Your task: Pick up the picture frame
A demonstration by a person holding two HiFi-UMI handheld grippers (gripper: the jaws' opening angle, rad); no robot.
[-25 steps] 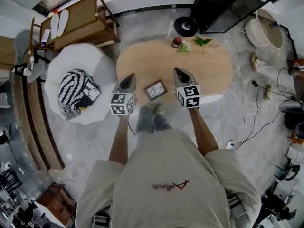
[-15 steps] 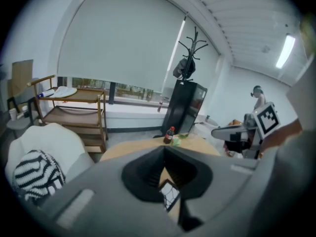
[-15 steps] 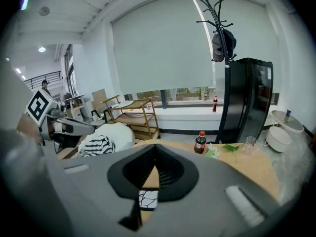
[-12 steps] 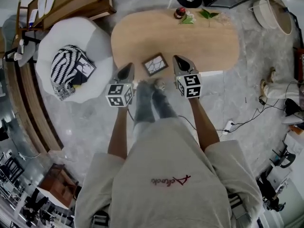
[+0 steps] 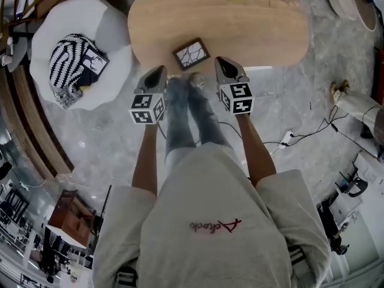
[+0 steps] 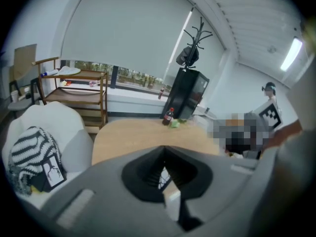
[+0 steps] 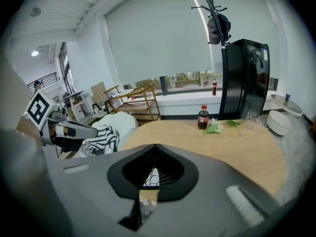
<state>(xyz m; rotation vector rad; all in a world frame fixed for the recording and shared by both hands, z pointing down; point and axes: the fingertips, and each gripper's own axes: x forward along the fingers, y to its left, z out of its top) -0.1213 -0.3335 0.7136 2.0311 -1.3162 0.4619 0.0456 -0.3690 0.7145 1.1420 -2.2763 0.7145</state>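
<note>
Head view showed the left hand-held gripper [image 5: 159,71] and the right hand-held gripper [image 5: 222,60] side by side, both clenched and empty. Both pointed forward and down toward the near edge of the table [image 5: 252,32]. Left gripper view bore this out: the jaws of the left hand-held gripper [image 6: 164,149] met at the tip with nothing between them. Right gripper view showed the same for the right hand-held gripper [image 7: 155,147].

Just beyond the two tips, and between them, the picture frame [image 5: 191,53] sat on the table close to its near edge, with one corner turned toward the person. A sliver of its pale, line-patterned face showed through the slot below each pair of jaws. Whether it lay flat or leaned on a stand could not be told.

The step in hand looked like the approach. Whichever hand-held gripper was to take the frame would probably need to open before it arrived. It would likely grip best square across one straight side of the dark border, not at a corner. If the frame lay flat, it might need sliding to the near edge so that a jaw could get beneath it. The other hand-held gripper could steady the opposite side. A gentle squeeze seemed wise, since the front might be glass.

The bottle [image 7: 203,116] and green leaves [image 7: 213,128] stood at the far edge, well apart.
</note>
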